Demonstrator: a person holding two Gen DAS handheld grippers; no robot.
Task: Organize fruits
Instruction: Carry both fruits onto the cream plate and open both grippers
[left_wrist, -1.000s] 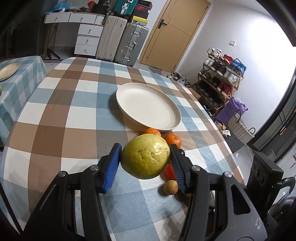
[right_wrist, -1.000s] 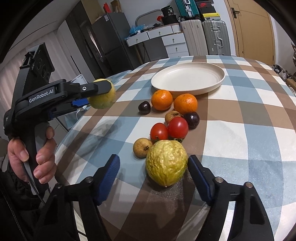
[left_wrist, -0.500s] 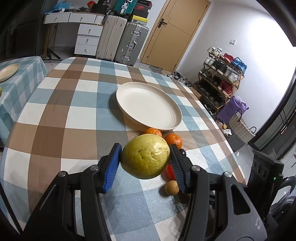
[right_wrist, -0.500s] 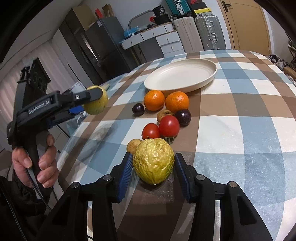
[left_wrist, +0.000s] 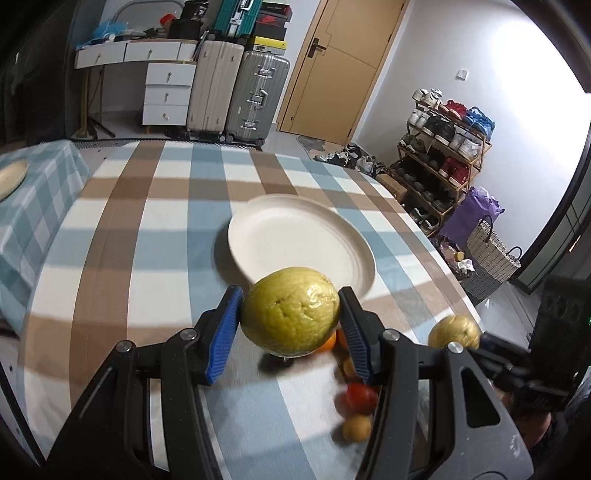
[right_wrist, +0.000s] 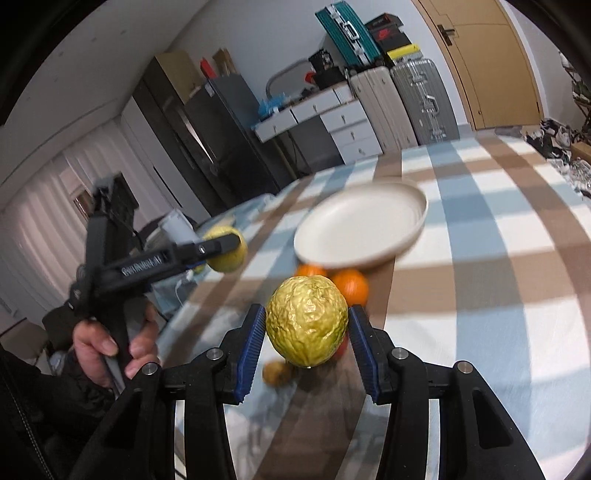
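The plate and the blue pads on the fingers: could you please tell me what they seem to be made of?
The plate looks like matte cream ceramic or moulded fibre: no glare and a thick raised rim; which one is unclear. The blue pads on the right gripper's fingers look like ribbed rubber or soft plastic, with fine ridges on their faces.

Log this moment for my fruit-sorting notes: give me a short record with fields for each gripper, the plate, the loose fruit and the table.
left gripper: shut on a yellow-green guava, held above the table
right gripper: shut on a second guava, lifted clear
plate: cream, empty, beyond both grippers
loose fruit: oranges, red tomatoes and a small brown fruit clustered near the plate
table: blue, brown and white checked cloth
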